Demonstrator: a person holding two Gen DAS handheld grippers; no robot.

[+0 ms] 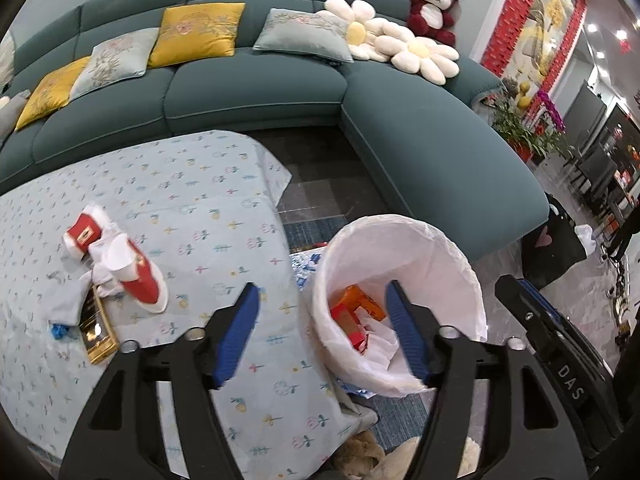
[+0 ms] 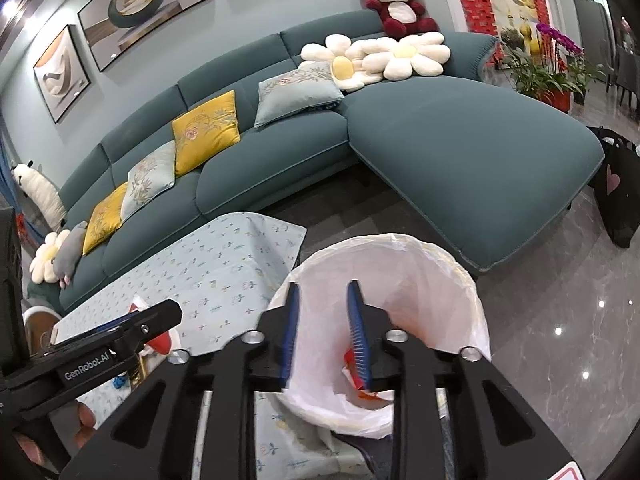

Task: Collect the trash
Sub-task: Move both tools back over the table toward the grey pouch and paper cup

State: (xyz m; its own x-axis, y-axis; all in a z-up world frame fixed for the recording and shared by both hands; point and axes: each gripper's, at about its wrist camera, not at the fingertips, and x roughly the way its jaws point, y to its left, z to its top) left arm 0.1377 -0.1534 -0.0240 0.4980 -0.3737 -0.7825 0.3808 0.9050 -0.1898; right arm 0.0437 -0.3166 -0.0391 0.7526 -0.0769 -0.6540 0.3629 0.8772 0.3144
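Red and white paper scraps point(image 1: 120, 268) on table point(image 1: 224, 208) beside bin point(image 1: 400, 240): light, crumply, easy to pinch at middle. Left gripper point(image 1: 320, 308) wide apart, empty. Right gripper point(image 2: 323, 312) partly apart, empty, over bin.

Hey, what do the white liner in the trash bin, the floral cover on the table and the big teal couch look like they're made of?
White bin liner: thin plastic film, probably; it is crinkled, translucent and slightly glossy. Pale blue floral table cover: looks like matte woven cloth, with fold creases and a limp hanging corner. Teal sectional sofa: matte upholstery fabric, perhaps velvety; soft sheen, piped seams.
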